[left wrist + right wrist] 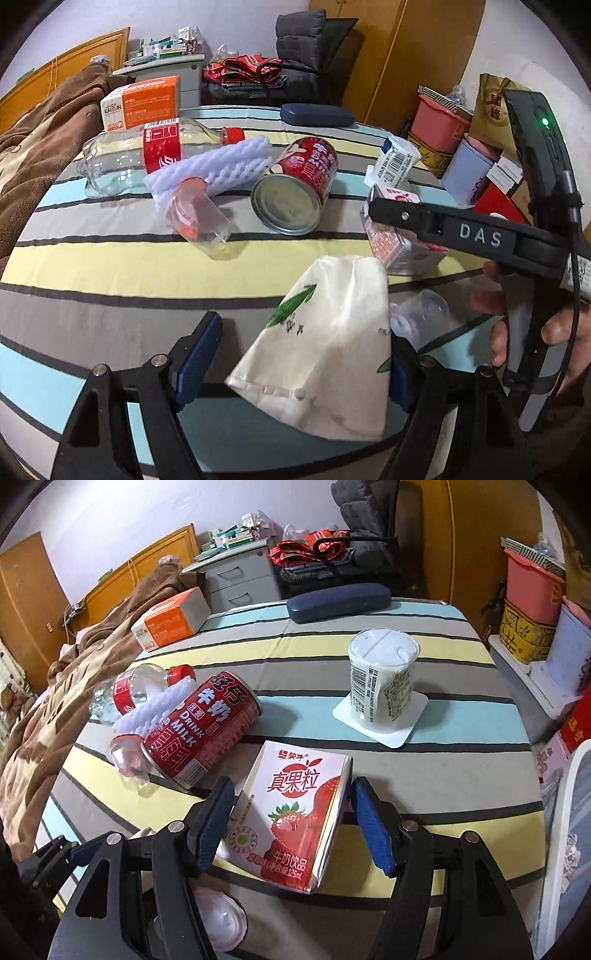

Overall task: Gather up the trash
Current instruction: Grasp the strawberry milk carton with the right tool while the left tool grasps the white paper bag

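Trash is all still out on the striped bedspread point(461, 653): right gripper point(291, 821) gapes around the strawberry milk carton point(291, 812), left gripper point(306, 362) open around a white wrapper point(332, 343), nothing collected yet.

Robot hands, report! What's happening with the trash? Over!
Left gripper open around white wrapper. Right gripper open around strawberry milk carton. Nothing gripped yet. Red can close beside carton.

Striped bedcover point(92, 273) bare along the near-left stretch, room to pass there; middle crowded: red milk can point(201, 725) on its side, touching white foam netting point(214, 168), plastic bottle point(125, 158) and small clear cup point(201, 221); open lane between can and upturned yogurt cup point(382, 686); strawberry milk carton point(291, 819) fills the gap ahead of the right gripper point(291, 827); white printed bag point(325, 347) blocks the left gripper point(303, 354); far edge taken by orange box point(171, 622) and dark case point(338, 600).
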A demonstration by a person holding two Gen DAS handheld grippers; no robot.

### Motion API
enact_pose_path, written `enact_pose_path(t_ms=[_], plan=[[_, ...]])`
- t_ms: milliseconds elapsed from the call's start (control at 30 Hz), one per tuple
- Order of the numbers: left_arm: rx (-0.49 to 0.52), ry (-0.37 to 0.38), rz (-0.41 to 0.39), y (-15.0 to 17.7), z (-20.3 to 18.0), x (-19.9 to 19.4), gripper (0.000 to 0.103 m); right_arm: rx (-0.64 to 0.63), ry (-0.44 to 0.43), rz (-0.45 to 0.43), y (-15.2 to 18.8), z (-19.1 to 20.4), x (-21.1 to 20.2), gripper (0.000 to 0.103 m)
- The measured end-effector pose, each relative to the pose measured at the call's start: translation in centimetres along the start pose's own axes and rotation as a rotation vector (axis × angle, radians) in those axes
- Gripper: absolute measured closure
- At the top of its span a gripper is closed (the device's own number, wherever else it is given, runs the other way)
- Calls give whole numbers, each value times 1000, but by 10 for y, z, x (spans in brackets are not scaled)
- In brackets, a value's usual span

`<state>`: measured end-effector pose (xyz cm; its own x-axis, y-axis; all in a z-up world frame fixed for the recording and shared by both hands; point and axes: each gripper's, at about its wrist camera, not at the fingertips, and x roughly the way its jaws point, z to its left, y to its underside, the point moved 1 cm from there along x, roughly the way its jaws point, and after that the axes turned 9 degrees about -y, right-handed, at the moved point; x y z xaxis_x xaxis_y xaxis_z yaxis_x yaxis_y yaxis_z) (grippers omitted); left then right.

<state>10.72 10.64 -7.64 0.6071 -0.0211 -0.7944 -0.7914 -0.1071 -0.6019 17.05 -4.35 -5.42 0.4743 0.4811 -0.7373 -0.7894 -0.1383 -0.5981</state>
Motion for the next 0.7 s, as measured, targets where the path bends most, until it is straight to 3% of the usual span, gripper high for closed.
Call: enact_pose_path(t_ms=[333,700], plan=[[-30,-19,0,-6,5,4,26,-43,69,5,0,-4,-6,35],[-49,-10,8,-7,2,5,35,16,40,16,7,-15,-2,35]])
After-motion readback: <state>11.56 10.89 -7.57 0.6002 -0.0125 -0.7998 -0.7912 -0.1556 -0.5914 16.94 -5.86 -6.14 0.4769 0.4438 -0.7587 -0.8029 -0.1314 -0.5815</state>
